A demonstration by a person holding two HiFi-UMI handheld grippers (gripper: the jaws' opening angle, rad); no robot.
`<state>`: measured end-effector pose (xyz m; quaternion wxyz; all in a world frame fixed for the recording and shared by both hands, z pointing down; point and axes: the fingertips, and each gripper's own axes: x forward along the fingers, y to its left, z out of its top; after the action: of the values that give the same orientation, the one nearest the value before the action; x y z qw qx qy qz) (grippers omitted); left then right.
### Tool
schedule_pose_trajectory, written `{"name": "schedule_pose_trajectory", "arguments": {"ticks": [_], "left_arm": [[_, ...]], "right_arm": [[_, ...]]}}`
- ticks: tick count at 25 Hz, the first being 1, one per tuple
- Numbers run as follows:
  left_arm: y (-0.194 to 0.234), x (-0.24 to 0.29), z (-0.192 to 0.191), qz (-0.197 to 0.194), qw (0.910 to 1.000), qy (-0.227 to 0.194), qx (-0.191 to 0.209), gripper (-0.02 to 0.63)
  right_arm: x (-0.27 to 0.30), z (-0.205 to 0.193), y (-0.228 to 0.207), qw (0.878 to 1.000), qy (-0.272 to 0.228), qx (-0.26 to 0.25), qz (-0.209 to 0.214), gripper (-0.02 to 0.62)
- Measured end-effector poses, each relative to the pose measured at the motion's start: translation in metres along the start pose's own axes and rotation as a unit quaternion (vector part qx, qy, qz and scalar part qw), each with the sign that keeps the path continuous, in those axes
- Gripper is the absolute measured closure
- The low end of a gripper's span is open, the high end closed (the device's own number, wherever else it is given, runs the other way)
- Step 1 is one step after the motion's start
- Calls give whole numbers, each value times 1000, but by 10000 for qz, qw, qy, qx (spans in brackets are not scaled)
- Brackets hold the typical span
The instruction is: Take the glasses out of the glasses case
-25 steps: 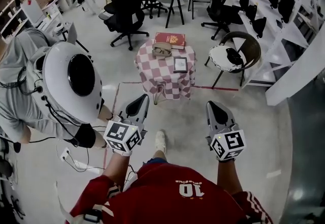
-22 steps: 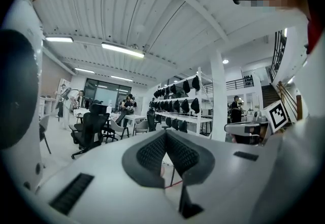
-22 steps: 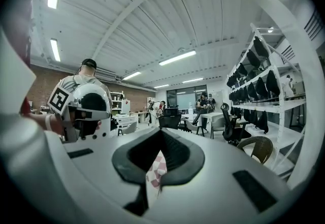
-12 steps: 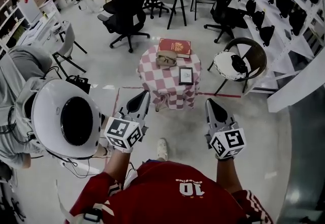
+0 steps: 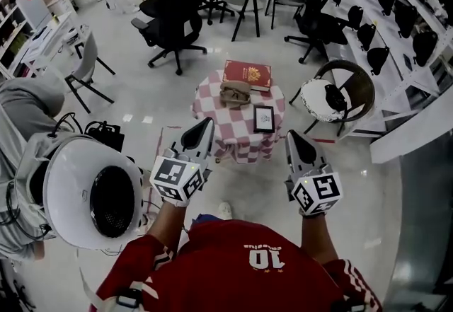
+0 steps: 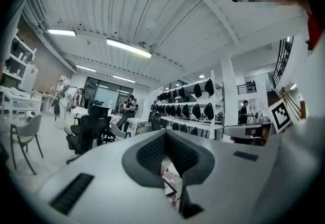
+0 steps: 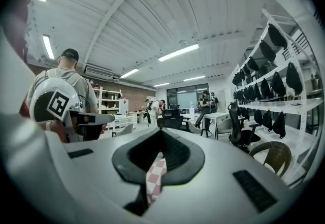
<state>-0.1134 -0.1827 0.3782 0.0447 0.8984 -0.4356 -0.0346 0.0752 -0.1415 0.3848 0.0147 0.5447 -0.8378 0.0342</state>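
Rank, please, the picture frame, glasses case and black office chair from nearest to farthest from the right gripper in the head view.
1. Picture frame, near right part of the checkered table, closest to the right gripper.
2. Glasses case, farther back, mid-table.
3. Black office chair, on the floor beyond the table, left.

1. The glasses case (image 5: 235,94) is small and tan-brown. It lies flat on the far half of a round table (image 5: 228,126) covered in a pink-and-white checked cloth, right at the near edge of a red book (image 5: 248,74).
2. A dark band across the case's top looks like the glasses. It is too small to tell whether the lid is open.
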Motion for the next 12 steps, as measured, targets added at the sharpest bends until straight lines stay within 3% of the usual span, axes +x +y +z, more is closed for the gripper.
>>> {"name": "schedule_pose_trajectory", "arguments": {"ticks": [12], "left_arm": [[57, 49, -25, 184, 9996, 130, -176, 598]], "right_arm": [[72, -16, -24, 9996, 231, -11, 150, 580]]}}
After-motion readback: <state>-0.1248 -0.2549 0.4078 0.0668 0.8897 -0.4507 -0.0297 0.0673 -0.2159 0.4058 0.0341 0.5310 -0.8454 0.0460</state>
